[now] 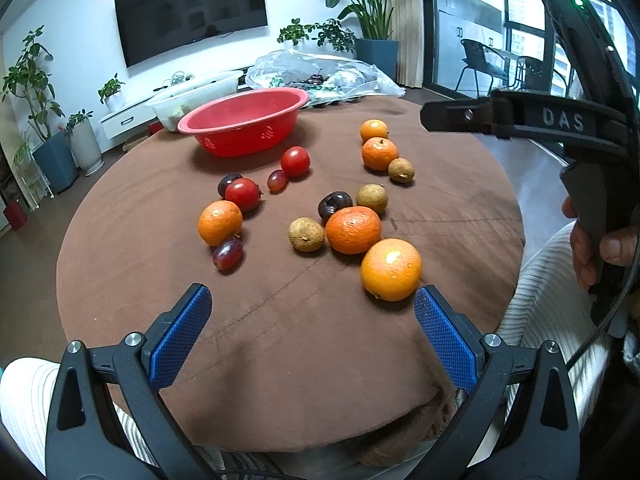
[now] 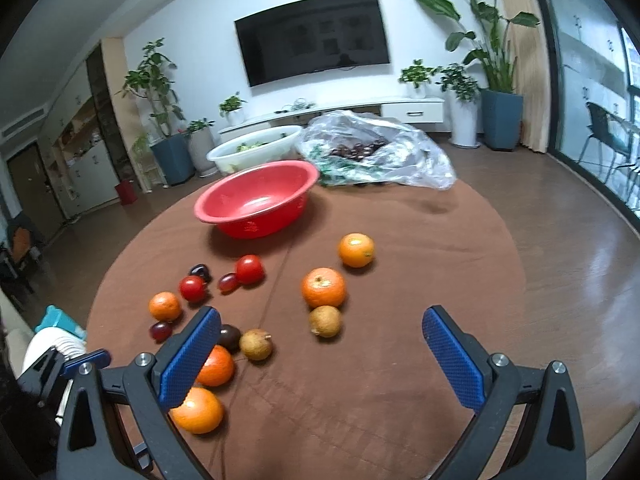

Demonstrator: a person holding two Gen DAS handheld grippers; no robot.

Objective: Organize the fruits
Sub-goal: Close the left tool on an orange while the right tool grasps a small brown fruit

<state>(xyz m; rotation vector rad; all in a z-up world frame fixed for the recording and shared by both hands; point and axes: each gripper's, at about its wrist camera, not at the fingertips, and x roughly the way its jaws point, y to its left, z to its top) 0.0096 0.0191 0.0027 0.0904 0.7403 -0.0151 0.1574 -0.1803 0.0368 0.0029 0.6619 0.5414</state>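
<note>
Loose fruit lies on a round table with a brown cloth (image 1: pixel 280 340): several oranges, the nearest (image 1: pixel 391 269) by my left gripper's right finger, two red tomatoes (image 1: pixel 295 161), grapes (image 1: pixel 227 253), dark plums (image 1: pixel 334 205) and brown longans (image 1: pixel 306 234). An empty red basin (image 1: pixel 240 120) (image 2: pixel 256 196) stands at the far side. My left gripper (image 1: pixel 312 308) is open and empty above the near cloth. My right gripper (image 2: pixel 320 328) is open and empty, hovering over the cloth just right of an orange (image 2: pixel 323 287) and a longan (image 2: pixel 325 321).
A clear plastic bag (image 2: pixel 376 152) with dark fruit and a white tub (image 2: pixel 252 150) sit behind the basin. The right gripper's body and the hand holding it (image 1: pixel 592 200) fill the right of the left wrist view. Floor surrounds the table.
</note>
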